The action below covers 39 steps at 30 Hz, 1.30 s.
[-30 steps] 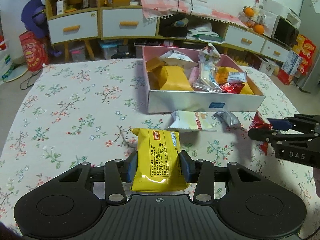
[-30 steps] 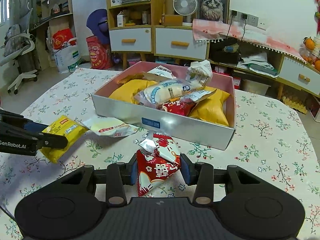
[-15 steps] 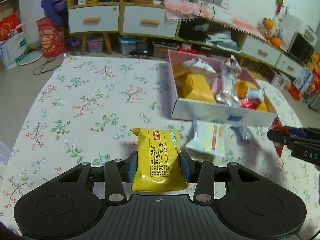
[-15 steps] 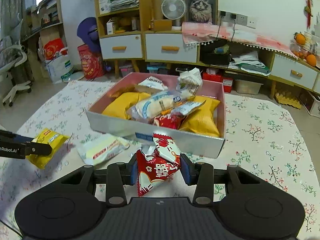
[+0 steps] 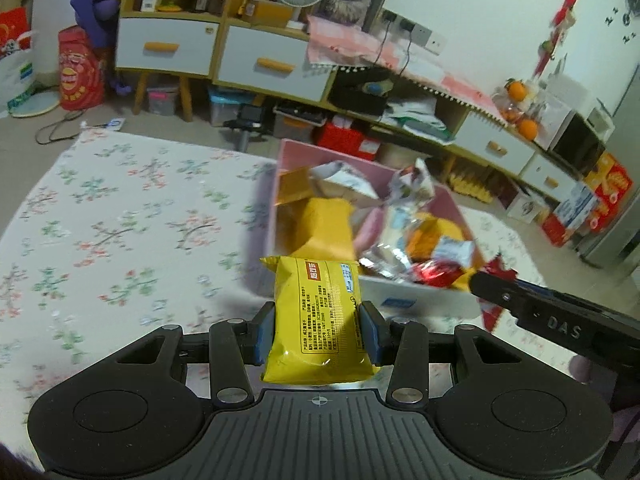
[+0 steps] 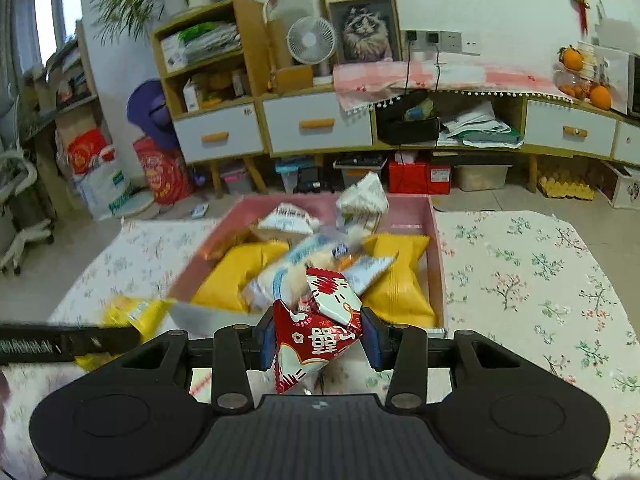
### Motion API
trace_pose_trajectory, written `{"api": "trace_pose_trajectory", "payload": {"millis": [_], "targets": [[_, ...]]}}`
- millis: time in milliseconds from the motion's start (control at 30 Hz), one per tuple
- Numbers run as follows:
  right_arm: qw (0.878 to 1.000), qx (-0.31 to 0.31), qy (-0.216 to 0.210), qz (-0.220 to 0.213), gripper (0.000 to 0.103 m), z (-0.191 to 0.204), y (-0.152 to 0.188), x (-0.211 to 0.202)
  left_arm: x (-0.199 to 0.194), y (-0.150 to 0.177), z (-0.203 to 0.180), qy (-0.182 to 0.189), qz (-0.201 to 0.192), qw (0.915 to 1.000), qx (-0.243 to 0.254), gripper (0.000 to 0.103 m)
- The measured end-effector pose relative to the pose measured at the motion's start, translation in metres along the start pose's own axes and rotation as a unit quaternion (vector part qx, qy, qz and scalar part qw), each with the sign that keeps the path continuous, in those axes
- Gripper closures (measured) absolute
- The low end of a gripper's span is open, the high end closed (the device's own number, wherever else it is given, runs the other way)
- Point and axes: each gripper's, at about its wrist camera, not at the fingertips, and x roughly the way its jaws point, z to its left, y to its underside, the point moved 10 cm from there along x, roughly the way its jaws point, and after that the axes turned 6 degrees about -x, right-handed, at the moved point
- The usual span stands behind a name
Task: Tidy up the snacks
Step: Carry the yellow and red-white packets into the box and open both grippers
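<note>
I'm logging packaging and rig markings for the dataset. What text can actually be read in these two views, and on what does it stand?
"DAS": on the right gripper, along its black arm in the left wrist view.
Yellow snack packet in the left gripper: red label and fine print, too small to read.
Red triangular snack packet: white Chinese characters, not legible.
Box blue sticker: blurred.

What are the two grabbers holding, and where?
Left gripper squeezes the yellow packet by its lower sides; right gripper squeezes the red packet by its sides.
</note>
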Motion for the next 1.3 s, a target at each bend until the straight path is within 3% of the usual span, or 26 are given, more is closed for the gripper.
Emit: {"api": "trace_pose_trajectory", "payload": {"millis": [400,667,1100,1233,1300], "targets": [[0.996,0.089,-0.012,-0.022,0.092,-0.019,-0.026,0.018,0.044,-0.033,-0.037,0.033,-0.011,0.9992,0.021,0.062],[0.994,0.107,-0.029,-0.025,0.092,-0.024,-0.043,0.040,0.078,-0.053,-0.057,0.030,-0.013,0.9969,0.072,0.062],[0.988,0.147,-0.035,-0.027,0.091,-0.050,-0.043,0.064,0.116,-0.068,-0.057,0.024,-0.019,0.9967,0.075,0.062],[0.988,0.146,-0.029,-0.029,0.088,-0.052,-0.043,0.066,0.117,-0.070,-0.063,0.032,-0.026,0.9955,0.086,0.061],[0.987,0.154,-0.030,-0.030,0.079,-0.054,-0.044,0.065,0.116,-0.069,-0.065,0.039,-0.026,0.9946,0.093,0.054]]}}
